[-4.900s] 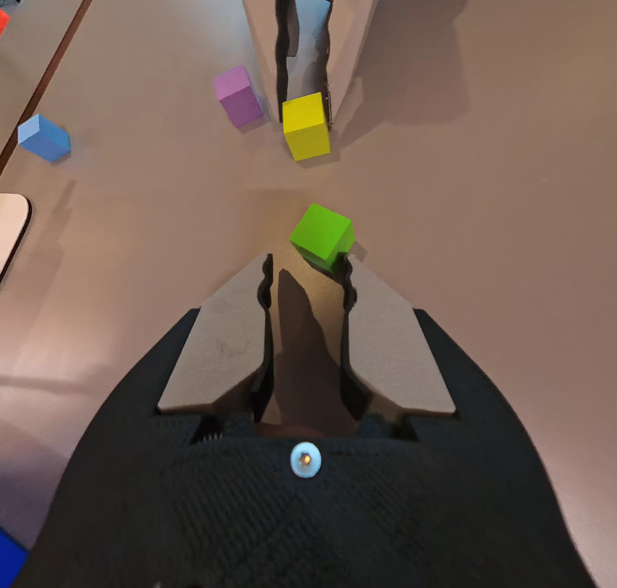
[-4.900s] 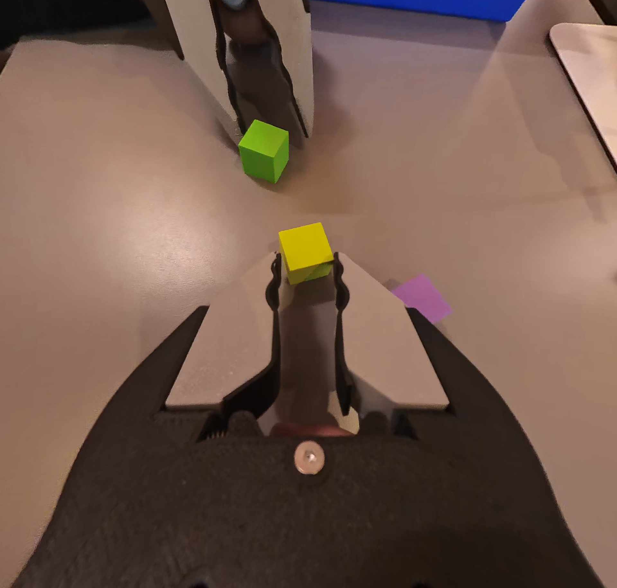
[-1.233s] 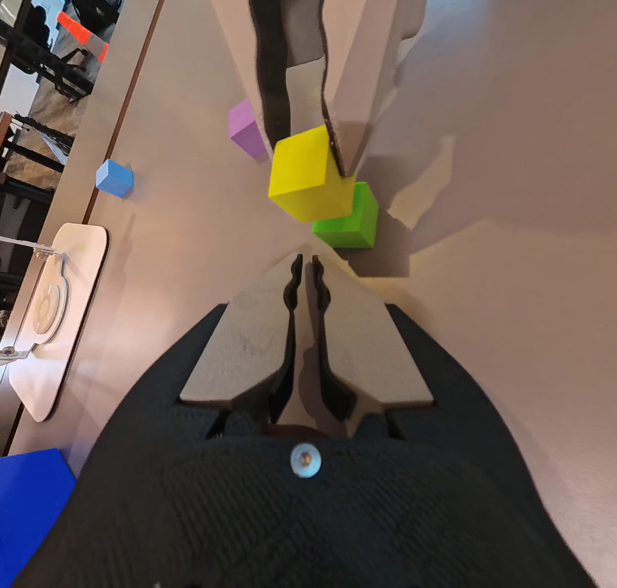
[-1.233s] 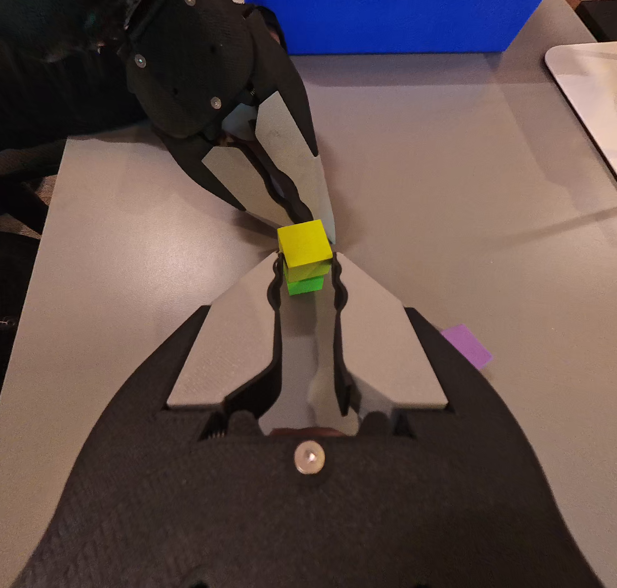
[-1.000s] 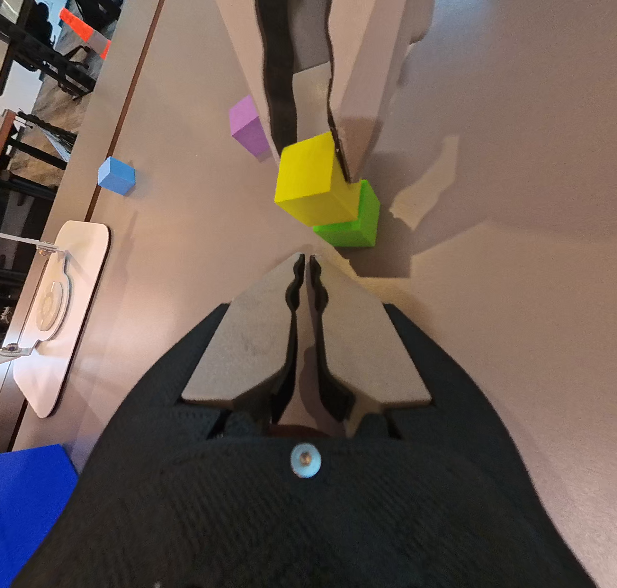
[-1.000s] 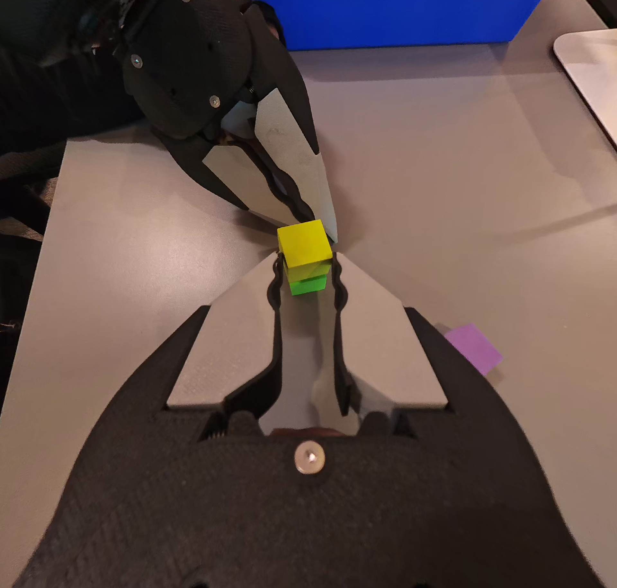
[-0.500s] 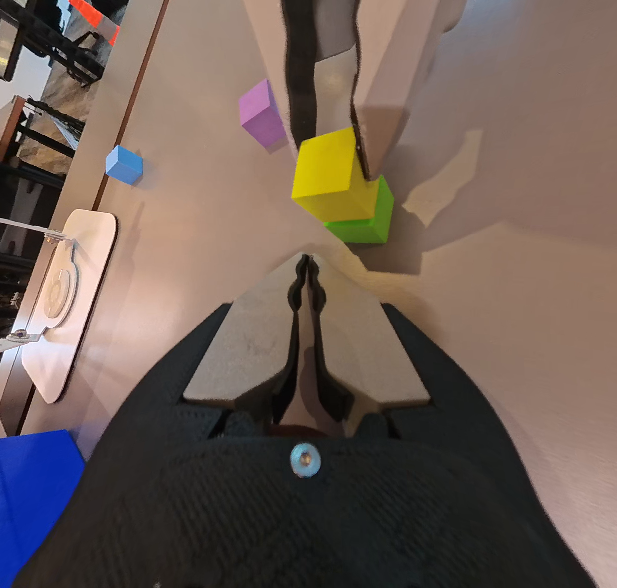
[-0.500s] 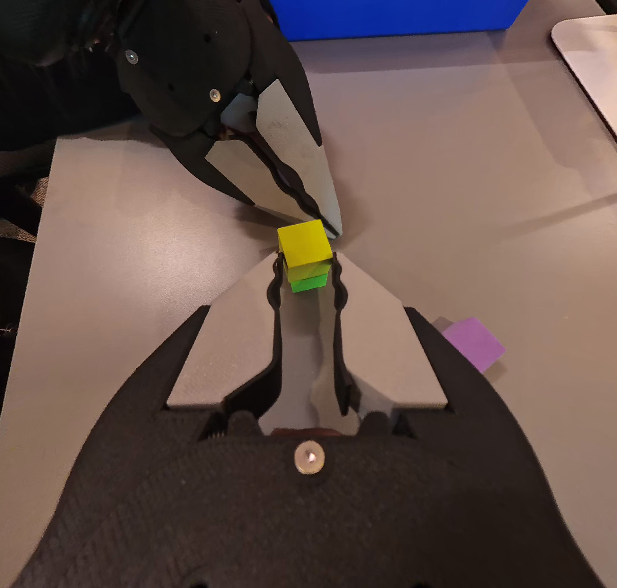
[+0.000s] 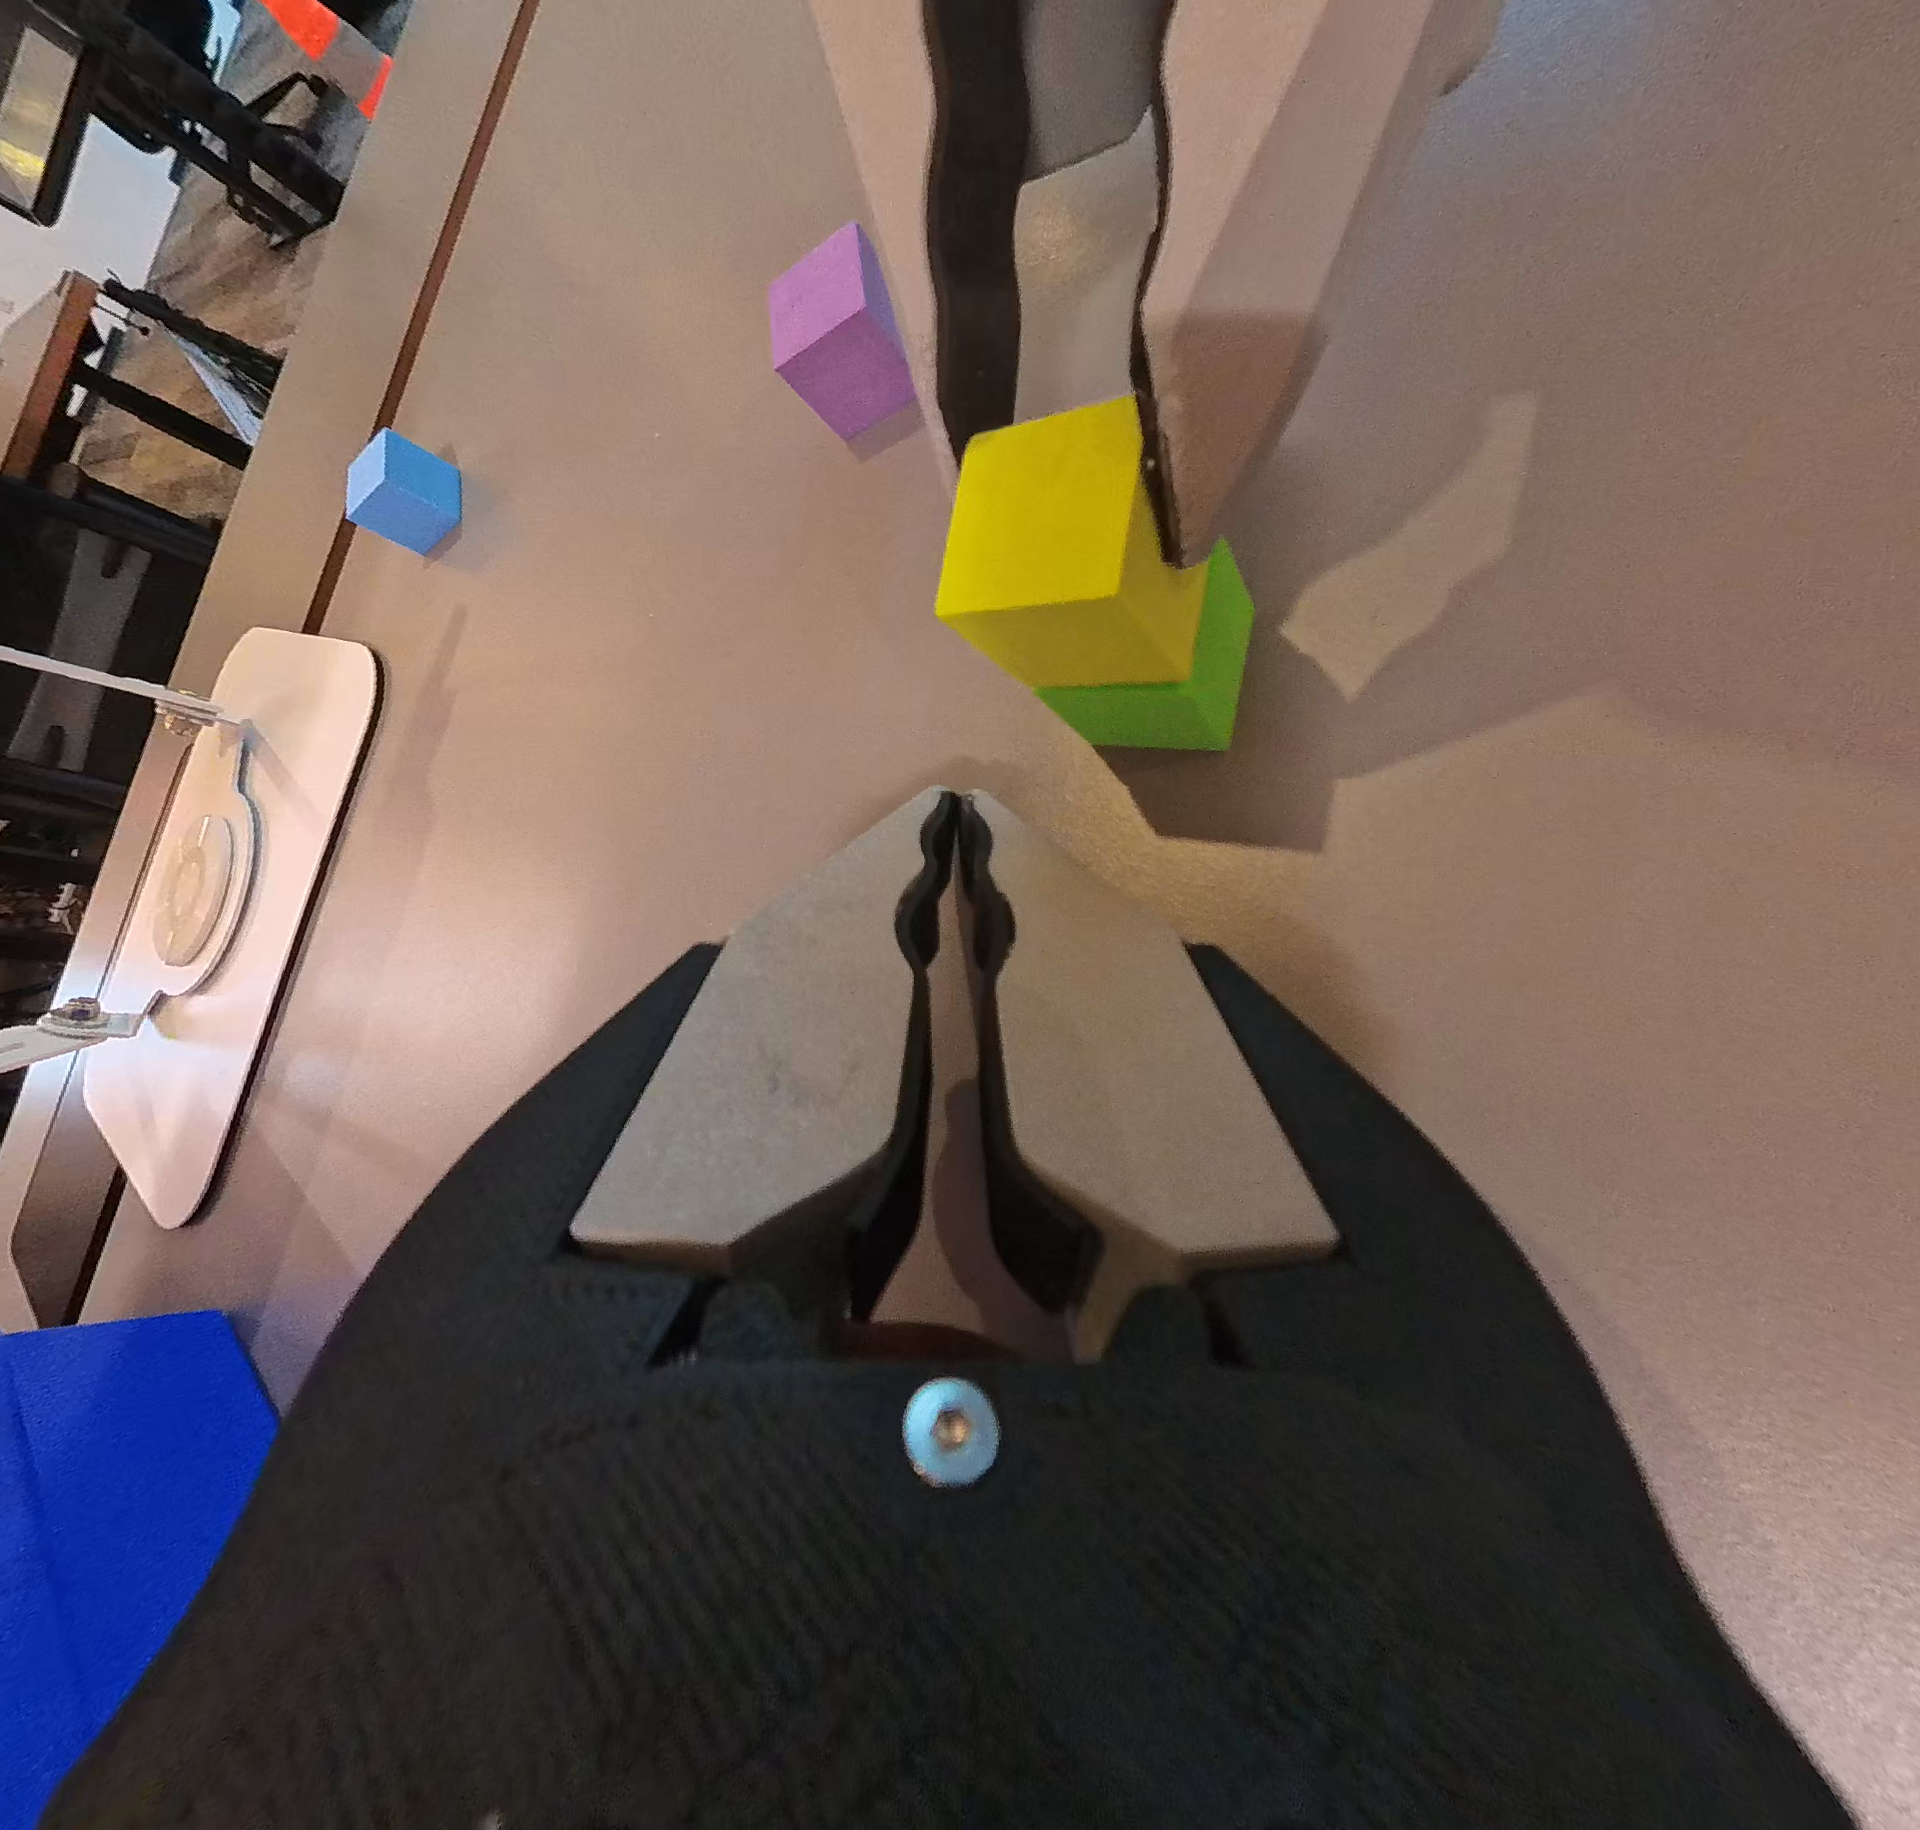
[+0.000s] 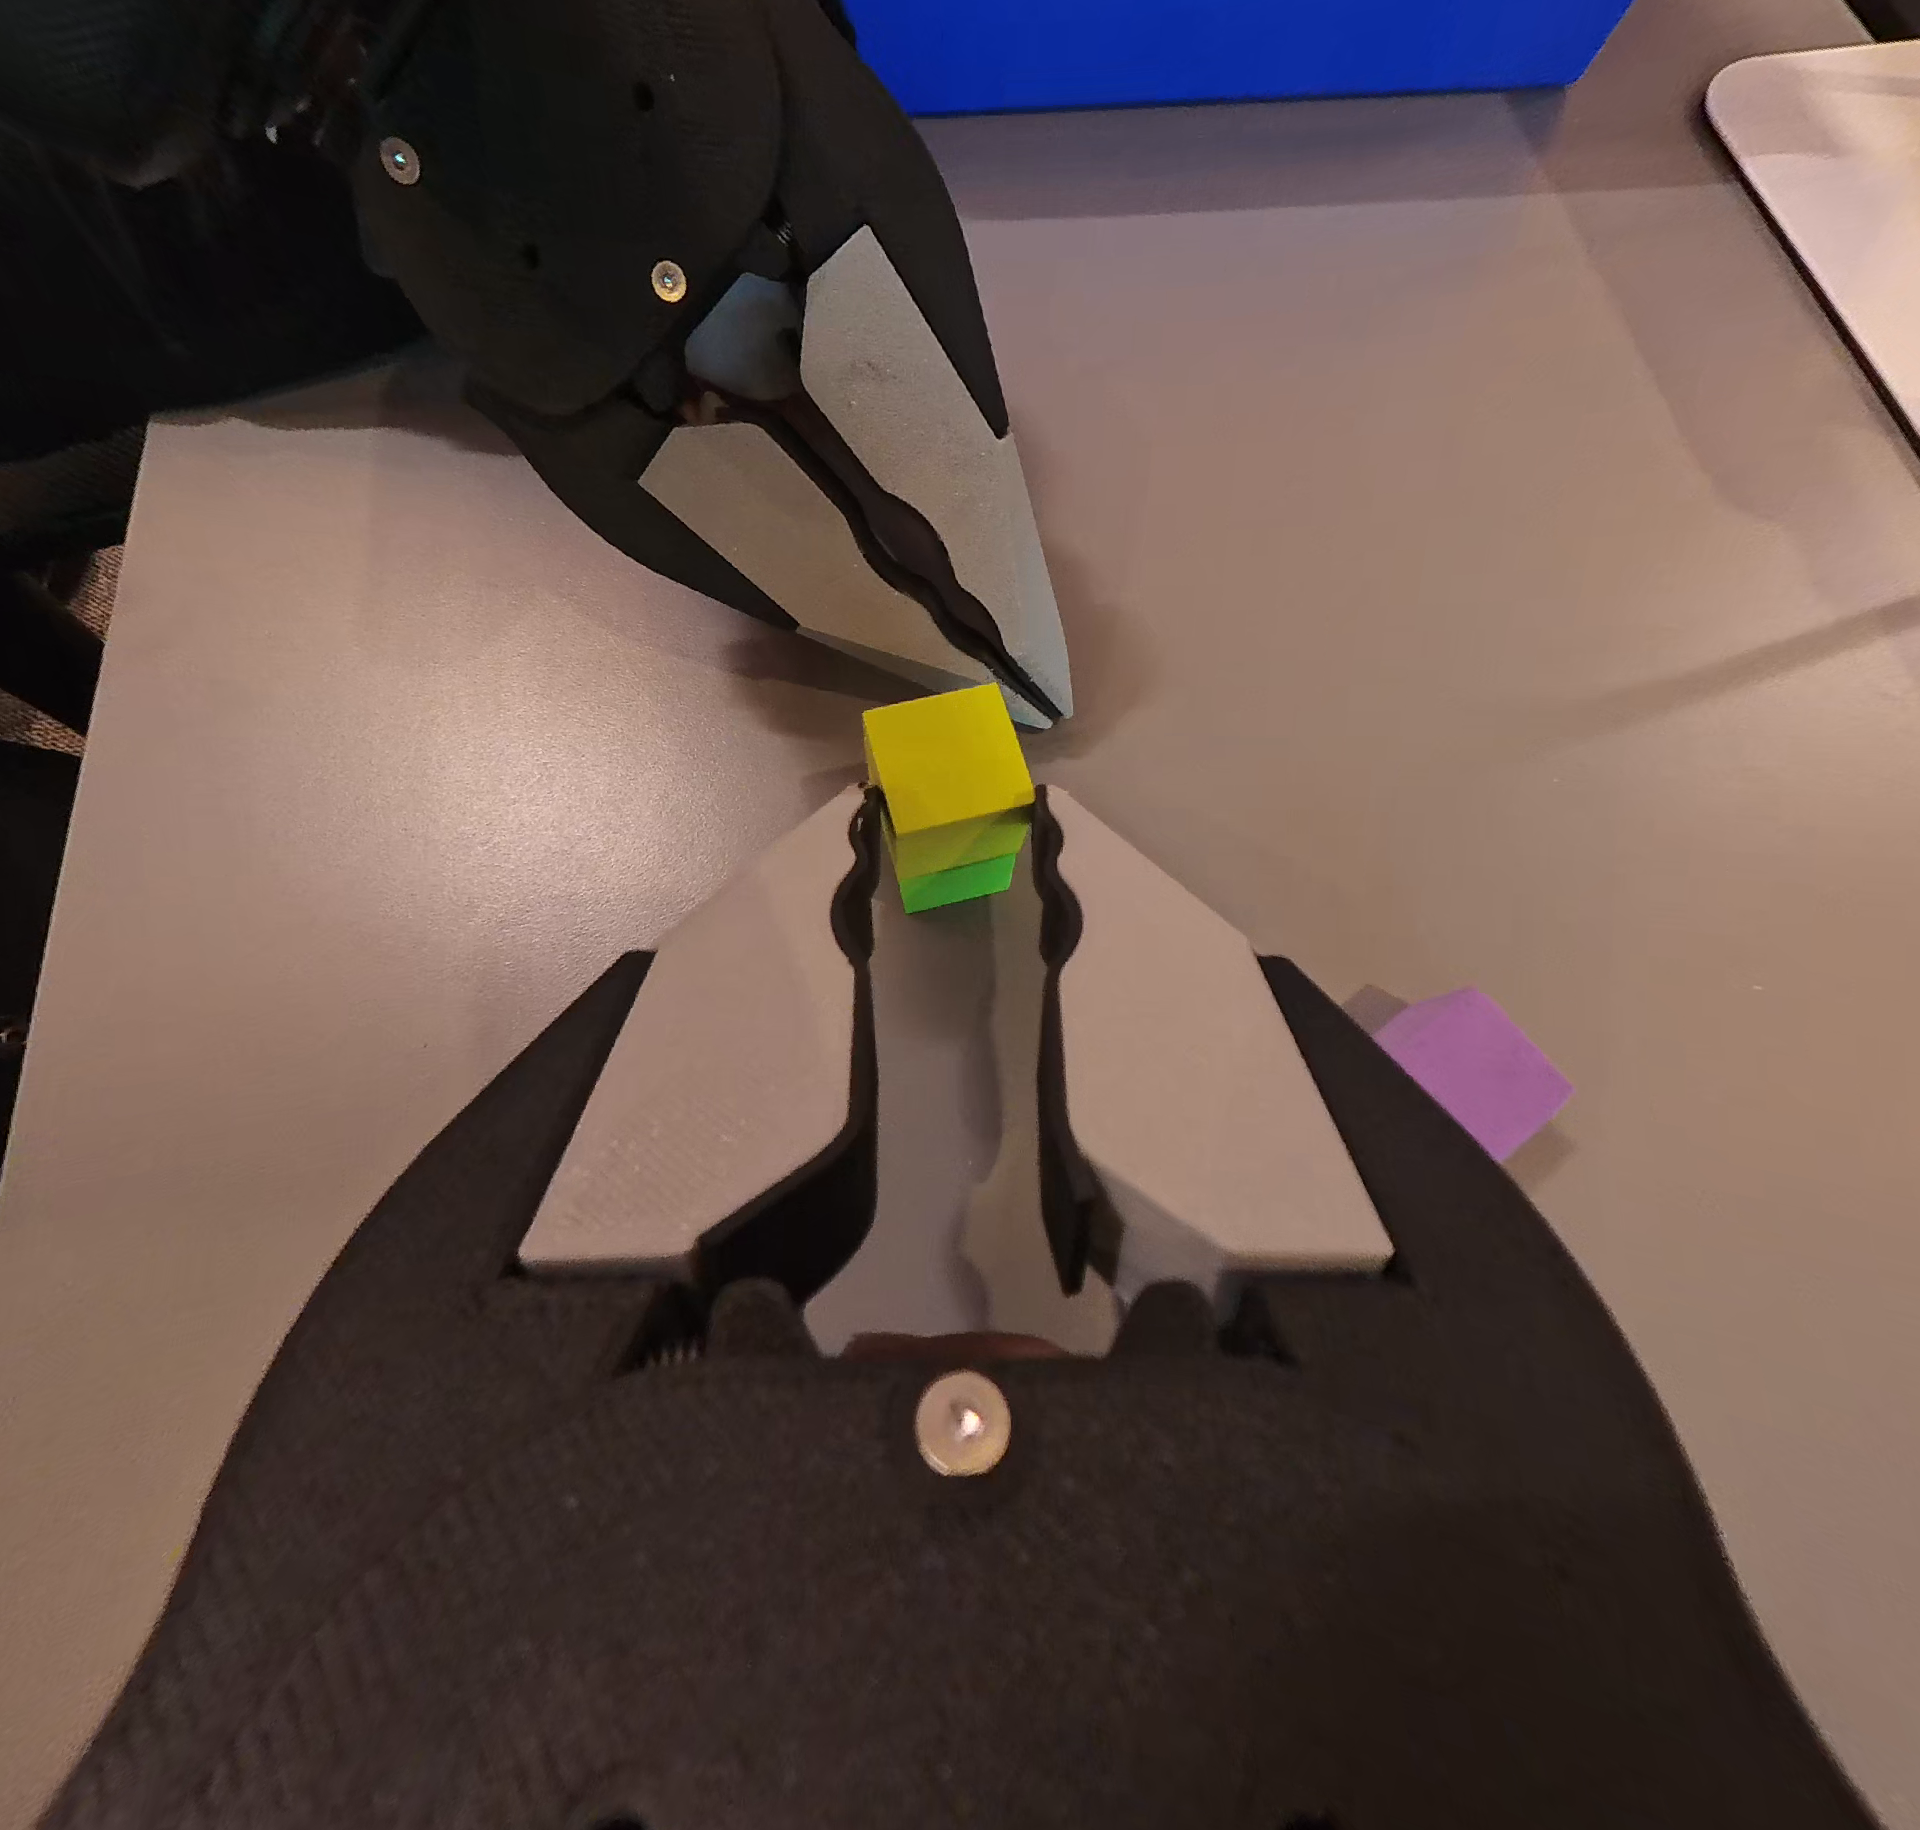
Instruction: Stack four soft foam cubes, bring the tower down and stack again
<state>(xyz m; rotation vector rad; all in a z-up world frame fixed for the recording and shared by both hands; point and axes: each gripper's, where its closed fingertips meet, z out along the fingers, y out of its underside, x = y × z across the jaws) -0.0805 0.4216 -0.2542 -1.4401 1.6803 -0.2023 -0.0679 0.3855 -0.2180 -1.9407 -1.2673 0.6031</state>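
Two of four stacked: right hand-held gripper [image 10: 951, 804] clamped on yellow cube [image 10: 943, 757] atop green cube [image 9: 1164, 679] mid-tabletop [image 9: 1558, 845], left hand-held gripper [image 9: 954, 801] closed empty; purple cube [image 9: 840, 331] and blue cube [image 9: 403, 492], far left, remain.

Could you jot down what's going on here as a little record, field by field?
Tower so far: yellow cube on green cube
Right gripper: shut on the yellow cube
Left gripper: shut, empty, just beside the tower
Loose cubes: purple cube, blue cube
Surface: grey table
Background: blue bin
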